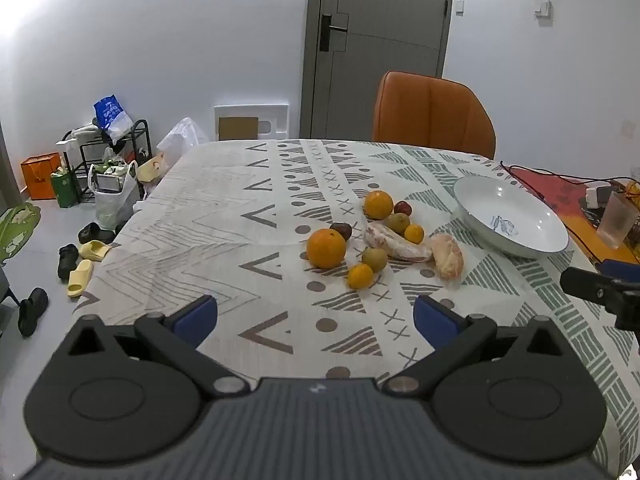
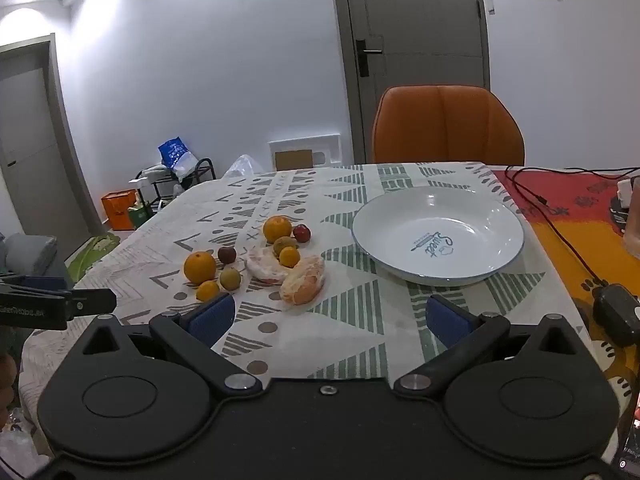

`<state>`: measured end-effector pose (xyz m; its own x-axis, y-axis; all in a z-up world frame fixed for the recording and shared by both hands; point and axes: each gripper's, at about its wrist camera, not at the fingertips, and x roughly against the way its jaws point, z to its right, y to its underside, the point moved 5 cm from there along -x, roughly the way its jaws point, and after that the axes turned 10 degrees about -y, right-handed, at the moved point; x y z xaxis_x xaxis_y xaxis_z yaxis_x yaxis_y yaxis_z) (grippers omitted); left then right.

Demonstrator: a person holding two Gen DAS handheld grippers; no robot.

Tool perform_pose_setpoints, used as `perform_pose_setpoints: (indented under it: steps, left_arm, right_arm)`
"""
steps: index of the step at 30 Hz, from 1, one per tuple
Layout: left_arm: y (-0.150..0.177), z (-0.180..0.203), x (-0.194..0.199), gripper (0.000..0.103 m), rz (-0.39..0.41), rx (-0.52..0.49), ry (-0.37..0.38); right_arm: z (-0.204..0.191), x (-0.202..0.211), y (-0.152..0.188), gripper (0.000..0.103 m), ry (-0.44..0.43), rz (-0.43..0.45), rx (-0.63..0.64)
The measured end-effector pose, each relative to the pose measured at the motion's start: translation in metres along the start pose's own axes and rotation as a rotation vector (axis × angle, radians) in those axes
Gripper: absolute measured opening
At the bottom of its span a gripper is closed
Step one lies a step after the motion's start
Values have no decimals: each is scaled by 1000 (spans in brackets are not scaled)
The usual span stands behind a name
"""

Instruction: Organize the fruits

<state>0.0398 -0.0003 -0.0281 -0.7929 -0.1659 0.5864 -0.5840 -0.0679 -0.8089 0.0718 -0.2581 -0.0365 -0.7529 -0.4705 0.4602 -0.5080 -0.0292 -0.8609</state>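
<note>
A cluster of fruit lies mid-table on the patterned cloth: a big orange (image 1: 326,248) (image 2: 199,267), a second orange (image 1: 378,204) (image 2: 277,229), small mandarins (image 1: 359,276), greenish fruits (image 1: 374,259), dark red plums (image 1: 341,231) (image 2: 302,233) and two peeled pomelo pieces (image 1: 447,255) (image 2: 303,280). A white plate (image 1: 480,196) (image 2: 400,216) sits empty to the right of them. My left gripper (image 1: 315,318) hovers open, short of the fruit. My right gripper (image 2: 330,316) is open too, in front of the plate and pomelo.
An orange chair (image 1: 432,112) (image 2: 448,124) stands at the far table edge before a grey door (image 1: 380,40). A red mat with cables (image 2: 560,216), a cup (image 1: 618,220) and a charger (image 2: 616,312) lie right. Shoes and bags (image 1: 100,184) litter the floor left.
</note>
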Motion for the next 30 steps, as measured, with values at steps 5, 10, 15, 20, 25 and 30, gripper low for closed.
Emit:
perform_pose_setpoints:
  steps: [5, 10, 15, 20, 25, 30]
  left_arm:
    - [4, 2, -4, 103, -12, -9, 0]
    - [-1, 1, 1, 103, 6, 3, 11]
    - [-3, -3, 1, 103, 15, 26, 4]
    - [-3, -4, 0, 103, 13, 37, -1]
    - [-1, -6, 3, 103, 22, 43, -3]
    - [-1, -7, 3, 103, 22, 41, -2]
  right_arm:
    - [1, 3, 4, 103, 17, -1, -7]
    - [1, -8, 3, 103, 9, 1, -2]
    - [-3, -2, -1, 103, 8, 8, 11]
    - [-2, -2, -1, 103, 14, 9, 7]
    - [-3, -1, -2, 103, 10, 10, 14]
    - [-3, -1, -2, 103, 9, 12, 16]
